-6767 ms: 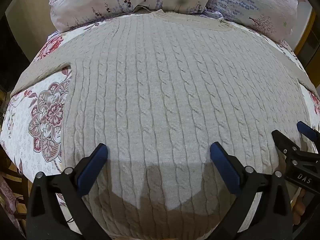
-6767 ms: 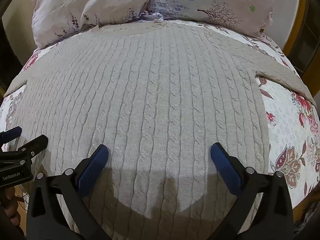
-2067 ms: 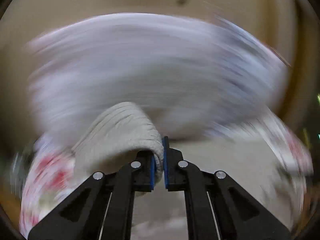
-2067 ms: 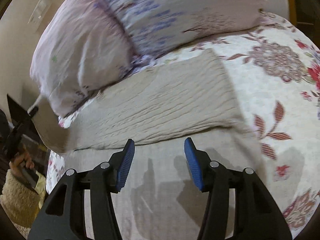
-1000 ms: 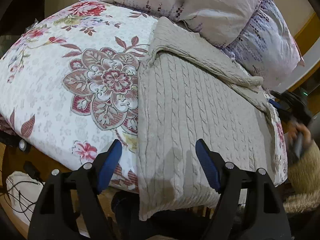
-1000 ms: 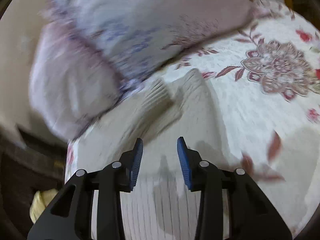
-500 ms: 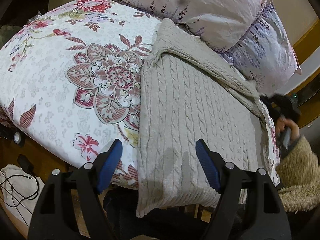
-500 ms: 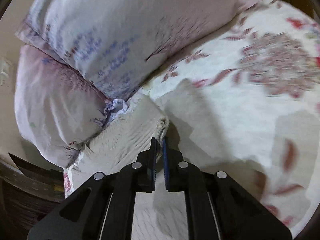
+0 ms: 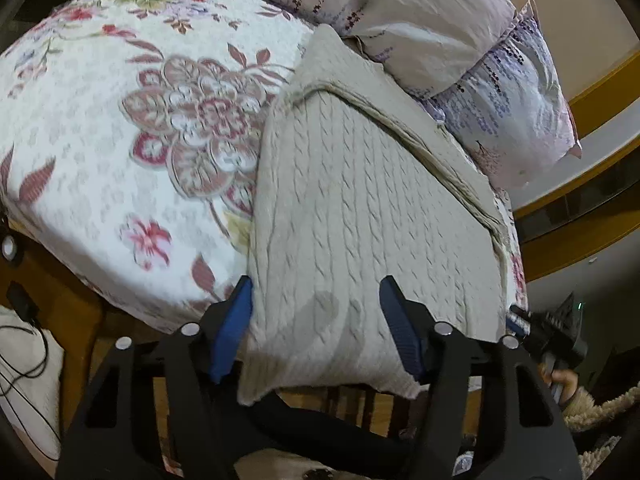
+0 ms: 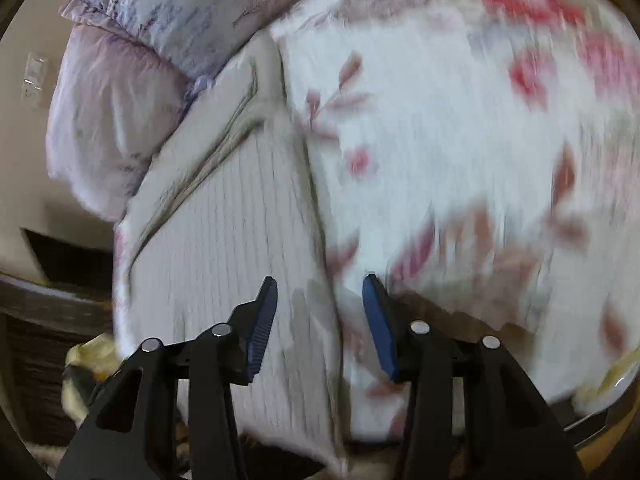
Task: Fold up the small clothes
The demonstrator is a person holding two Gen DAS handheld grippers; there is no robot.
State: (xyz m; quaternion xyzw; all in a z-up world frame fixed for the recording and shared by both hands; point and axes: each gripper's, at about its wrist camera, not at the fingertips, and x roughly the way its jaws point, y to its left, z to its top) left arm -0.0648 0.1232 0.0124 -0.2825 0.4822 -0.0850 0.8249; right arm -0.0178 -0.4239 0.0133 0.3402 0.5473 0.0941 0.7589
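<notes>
A beige cable-knit sweater (image 9: 360, 220) lies on the floral bedspread (image 9: 100, 140) with both sleeves folded in across its top, below the pillows. Its hem hangs over the bed's near edge. My left gripper (image 9: 316, 328) is open, its blue pads straddling the sweater's near left hem corner. The right wrist view is blurred: the sweater (image 10: 224, 232) is on the left, its right edge running down the middle. My right gripper (image 10: 320, 320) is open over that edge near the hem. It shows small in the left wrist view (image 9: 548, 328) at the sweater's right corner.
Two pale floral pillows (image 9: 420, 20) lie at the head of the bed, touching the sweater's top. The wooden bed frame (image 9: 60, 300) and cables (image 9: 24, 360) sit below the left edge. A fleece-cuffed hand (image 9: 576, 392) holds the right gripper.
The right gripper let go of the folded sleeve end, opened, and swung down to the sweater's right hem edge. The left gripper moved closer to the left hem corner.
</notes>
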